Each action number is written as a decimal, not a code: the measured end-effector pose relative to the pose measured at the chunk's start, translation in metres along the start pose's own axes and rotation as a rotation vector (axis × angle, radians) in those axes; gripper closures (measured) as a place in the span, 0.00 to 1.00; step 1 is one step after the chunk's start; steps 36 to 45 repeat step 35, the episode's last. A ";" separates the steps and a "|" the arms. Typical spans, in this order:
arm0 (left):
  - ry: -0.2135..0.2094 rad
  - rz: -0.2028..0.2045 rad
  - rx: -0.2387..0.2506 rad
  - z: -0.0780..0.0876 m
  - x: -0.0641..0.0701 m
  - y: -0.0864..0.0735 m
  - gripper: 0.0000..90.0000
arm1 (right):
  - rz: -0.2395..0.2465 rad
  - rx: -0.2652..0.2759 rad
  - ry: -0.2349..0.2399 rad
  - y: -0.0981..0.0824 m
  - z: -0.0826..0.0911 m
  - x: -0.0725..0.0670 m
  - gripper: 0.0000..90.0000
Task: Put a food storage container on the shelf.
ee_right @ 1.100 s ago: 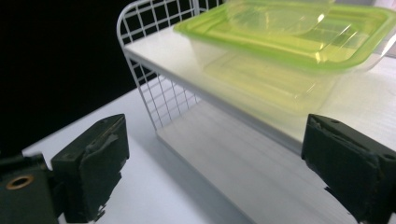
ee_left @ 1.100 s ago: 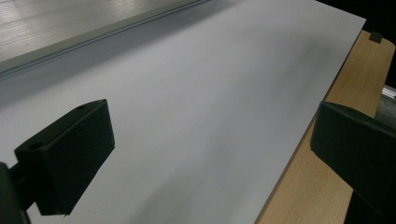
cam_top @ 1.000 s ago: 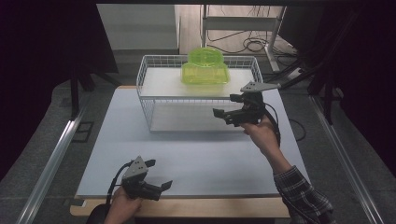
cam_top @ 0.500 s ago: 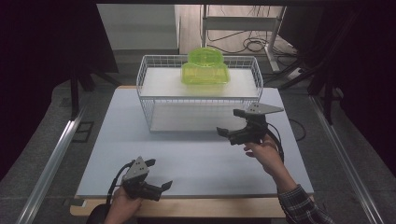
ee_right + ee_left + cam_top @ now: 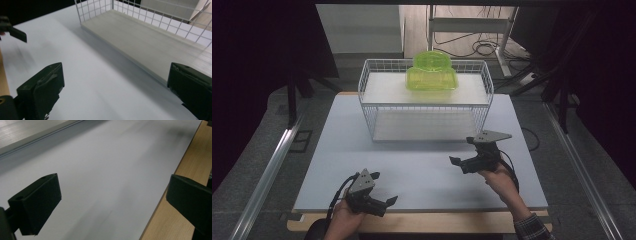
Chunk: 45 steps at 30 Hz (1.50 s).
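A translucent green plastic container [image 5: 432, 73] sits on the top shelf of a white wire rack [image 5: 426, 102] at the back of the white table mat [image 5: 412, 165]. My right gripper [image 5: 460, 164] hovers open over the mat, just in front of the rack's right end, with nothing between its jaws [image 5: 113, 92]. At the mat's front edge my left gripper [image 5: 387, 205] stands open and empty [image 5: 112, 205]. In the right gripper view the rack's lower shelf [image 5: 147, 42] lies ahead and the left gripper's jaw tip [image 5: 15, 31] shows at far left.
A wooden table edge [image 5: 175, 202] borders the mat at the front. Metal rails [image 5: 267, 175] run along both sides of the table. Cables and a stand [image 5: 482, 47] lie on the floor behind the rack.
My right gripper has drawn back from beside the rack's right end, down and toward the front of the mat. The left gripper has stayed in place.
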<state>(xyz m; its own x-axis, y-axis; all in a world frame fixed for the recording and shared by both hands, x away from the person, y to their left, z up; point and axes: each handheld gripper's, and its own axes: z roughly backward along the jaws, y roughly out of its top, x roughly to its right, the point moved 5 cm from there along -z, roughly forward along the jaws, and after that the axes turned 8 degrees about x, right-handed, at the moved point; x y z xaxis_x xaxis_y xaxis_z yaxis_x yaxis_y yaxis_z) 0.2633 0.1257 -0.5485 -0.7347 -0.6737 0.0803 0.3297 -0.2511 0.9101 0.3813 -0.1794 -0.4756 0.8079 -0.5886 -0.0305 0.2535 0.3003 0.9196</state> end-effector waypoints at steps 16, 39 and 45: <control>0.007 -0.018 -0.034 -0.002 0.001 -0.003 0.00 | 0.062 -0.088 -0.022 -0.048 0.011 -0.013 0.03; 0.004 -0.066 -0.066 -0.006 0.004 -0.005 0.01 | 0.052 -0.153 -0.010 -0.087 0.029 -0.020 0.01; 0.004 -0.066 -0.066 -0.006 0.004 -0.005 0.01 | 0.052 -0.153 -0.010 -0.087 0.029 -0.020 0.01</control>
